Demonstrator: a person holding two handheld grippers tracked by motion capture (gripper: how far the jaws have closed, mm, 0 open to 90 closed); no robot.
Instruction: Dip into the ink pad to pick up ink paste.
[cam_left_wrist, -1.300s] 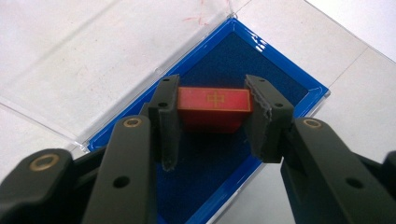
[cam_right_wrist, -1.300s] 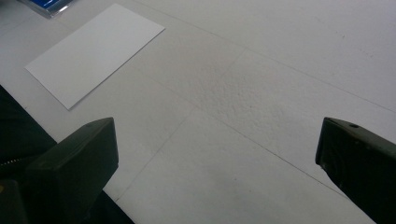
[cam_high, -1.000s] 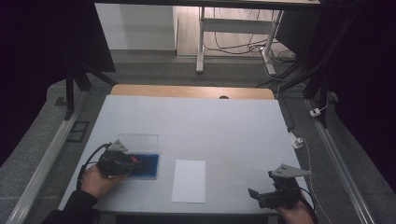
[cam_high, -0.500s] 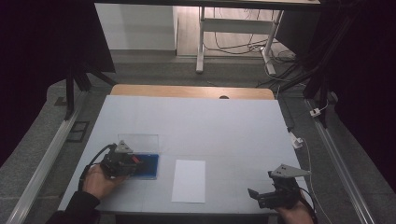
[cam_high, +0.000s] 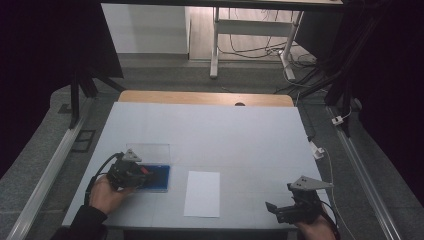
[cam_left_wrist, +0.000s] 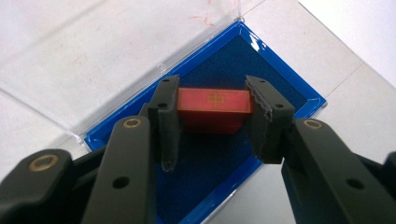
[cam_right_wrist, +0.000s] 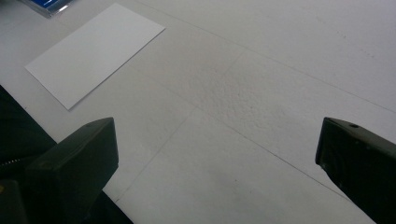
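the left claw is clamped on a red block with a gold mark on top, held just over the blue-lined case whose clear lid lies open beyond it. the right claw stands wide apart above bare table, a white card ahead to its left.

One red block, one blue case, one white sheet.

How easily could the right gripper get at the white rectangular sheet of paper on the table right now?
Probably easily: the right gripper has its jaws open and holds nothing, and bare table lies between it and the white rectangular sheet of paper. A flat sheet may be hard to pinch, though.
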